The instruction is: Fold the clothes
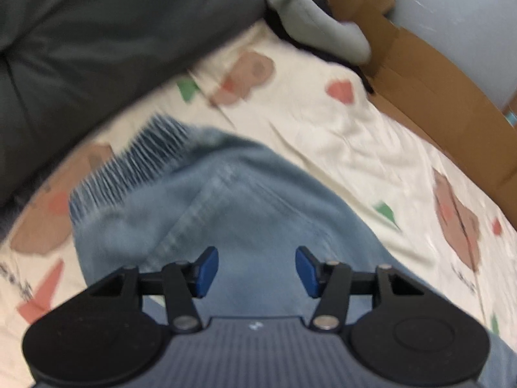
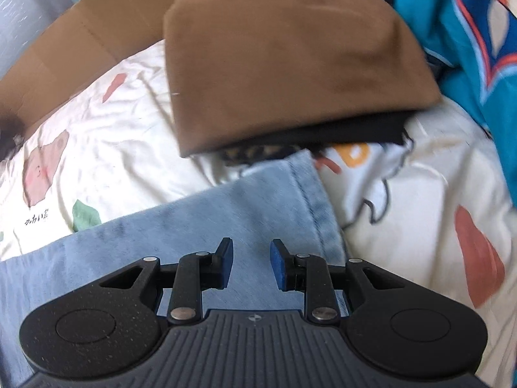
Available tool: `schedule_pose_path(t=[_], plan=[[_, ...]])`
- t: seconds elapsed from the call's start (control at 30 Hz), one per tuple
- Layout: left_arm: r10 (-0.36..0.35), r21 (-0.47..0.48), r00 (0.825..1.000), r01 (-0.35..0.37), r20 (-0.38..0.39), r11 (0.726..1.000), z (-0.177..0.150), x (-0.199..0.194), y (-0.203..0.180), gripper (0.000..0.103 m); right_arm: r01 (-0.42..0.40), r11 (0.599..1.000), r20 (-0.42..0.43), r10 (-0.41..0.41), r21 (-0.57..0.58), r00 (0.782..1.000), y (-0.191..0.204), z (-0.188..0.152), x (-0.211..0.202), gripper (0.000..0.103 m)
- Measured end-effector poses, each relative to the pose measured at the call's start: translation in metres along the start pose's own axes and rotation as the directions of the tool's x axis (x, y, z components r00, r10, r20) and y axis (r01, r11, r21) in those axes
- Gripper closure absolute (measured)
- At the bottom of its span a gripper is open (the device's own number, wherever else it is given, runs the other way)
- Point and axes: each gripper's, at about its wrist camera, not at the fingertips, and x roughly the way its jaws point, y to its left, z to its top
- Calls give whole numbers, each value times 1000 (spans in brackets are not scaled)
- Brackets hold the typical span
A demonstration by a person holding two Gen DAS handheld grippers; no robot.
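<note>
Denim fills the lower half of the left wrist view: pale blue jeans [image 1: 245, 207] lie on a cream bedsheet [image 1: 323, 135] printed with bears and hearts, frayed hem [image 1: 129, 168] toward upper left, a stitched seam running diagonally. Left claw [image 1: 257, 271] hangs over the denim, blue pads [image 1: 206, 273] apart, nothing between them. Dark grey cushion [image 1: 97, 48] at upper left. Grey garment [image 1: 310, 16] lies by a cardboard box [image 1: 429, 90] at upper right. Frame is motion-blurred.

Right wrist view: right claw [image 2: 252, 266] sits over another part of the jeans [image 2: 194, 226], pads [image 2: 279, 268] narrowly apart with no cloth pinched. Seamed edge of the jeans runs just right of the claw. Beyond them, a folded brown garment [image 2: 290, 64] rests on a black one [image 2: 355, 131]. Teal patterned fabric [image 2: 468, 48] at far right; cardboard box [image 2: 80, 38] at upper left.
</note>
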Motion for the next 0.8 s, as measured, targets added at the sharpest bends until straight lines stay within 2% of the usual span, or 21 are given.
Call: schedule_pose_path(t=[0.13,0.23,0.5,0.6,0.63,0.67,0.8], plan=[[96,-56,991,-90,97,994,16,2,20,44,4,1000,-6,-4,-16,1000,13,10,6,71],[103,-90,985,-91,138,992,25,6,35,45,-9,999,-10,9,-39,1000,24,17,11,71],[53,-132,988,-34,143,991,42,37,50,67,-57,986,-95,43,-158,995,66,23,31,71],[50,-134,989,-31,140,991,52,52,51,69,-42,978,-132,15,-203,991,76,20,44,71],[62,-138,990,-44,128,989,56,58,51,69,-35,977,-141,5,-209,990,78,19,48,71],[83,-146,991,-67,107,987,60,65,51,73,-29,976,-144,-2,-214,990,79,18,51,71],[106,-167,992,-95,64,981,74,84,54,72,-15,968,-147,-23,-250,989,84,17,56,70]])
